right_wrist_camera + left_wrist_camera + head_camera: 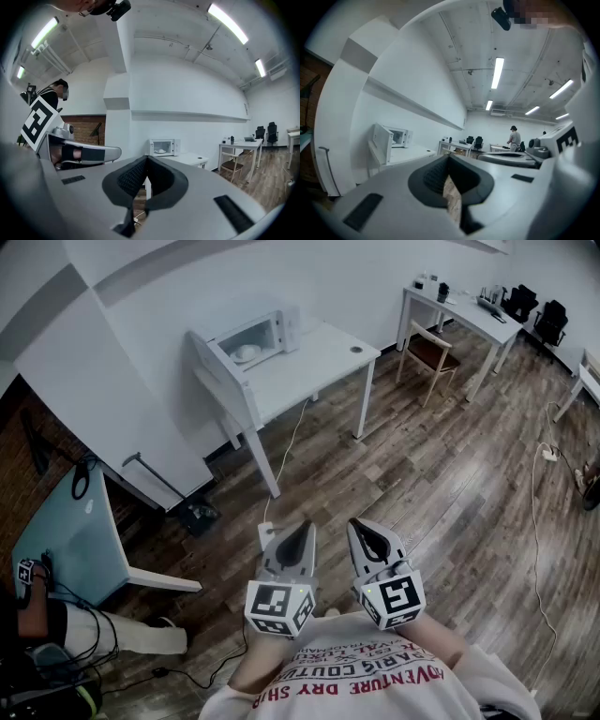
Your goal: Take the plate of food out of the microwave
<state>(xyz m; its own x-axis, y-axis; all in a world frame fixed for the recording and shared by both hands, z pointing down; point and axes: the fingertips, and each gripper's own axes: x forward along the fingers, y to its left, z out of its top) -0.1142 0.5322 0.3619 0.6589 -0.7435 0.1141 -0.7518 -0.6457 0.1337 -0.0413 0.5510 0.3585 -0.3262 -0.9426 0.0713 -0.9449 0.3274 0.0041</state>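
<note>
A white microwave point(255, 337) stands at the left end of a white table point(319, 362) across the room, its door point(212, 359) swung open. A pale plate point(246, 352) lies inside. In the right gripper view the microwave point(162, 146) shows straight ahead with the plate point(160, 151) in it. The left gripper view has the microwave point(397, 137) at its left. My left gripper point(301, 530) and right gripper point(362, 527) are held side by side close to my chest, far from the table. Both are shut with nothing between the jaws.
Wooden floor lies between me and the table. A wooden chair point(432, 352) and a second white desk point(461, 308) stand at the back right. A cable and power strip point(548, 454) lie on the floor at the right. A glass table point(73, 529) and a seated person are at the left.
</note>
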